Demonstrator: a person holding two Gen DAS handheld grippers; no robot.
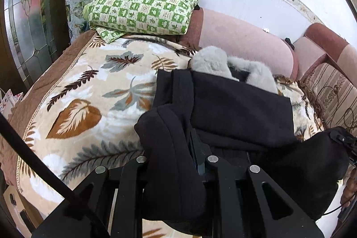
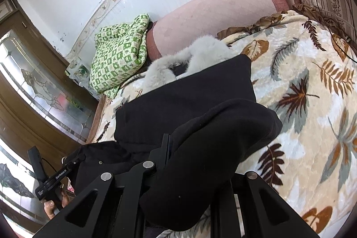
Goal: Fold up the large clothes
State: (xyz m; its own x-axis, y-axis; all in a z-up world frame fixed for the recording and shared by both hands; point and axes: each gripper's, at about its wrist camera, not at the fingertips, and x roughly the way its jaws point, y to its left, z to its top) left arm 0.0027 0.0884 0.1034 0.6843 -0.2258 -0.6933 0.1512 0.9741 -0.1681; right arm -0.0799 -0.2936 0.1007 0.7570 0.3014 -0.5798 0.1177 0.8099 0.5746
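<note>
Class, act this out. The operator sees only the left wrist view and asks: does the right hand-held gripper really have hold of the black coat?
Observer: Yes. The right hand-held gripper is shut on a bunched fold of the black coat, above the leaf-patterned blanket.
Operator: And what is behind my own camera?
Observer: A person's hand grips the handle of the left hand-held gripper, low at the left of the right wrist view.
</note>
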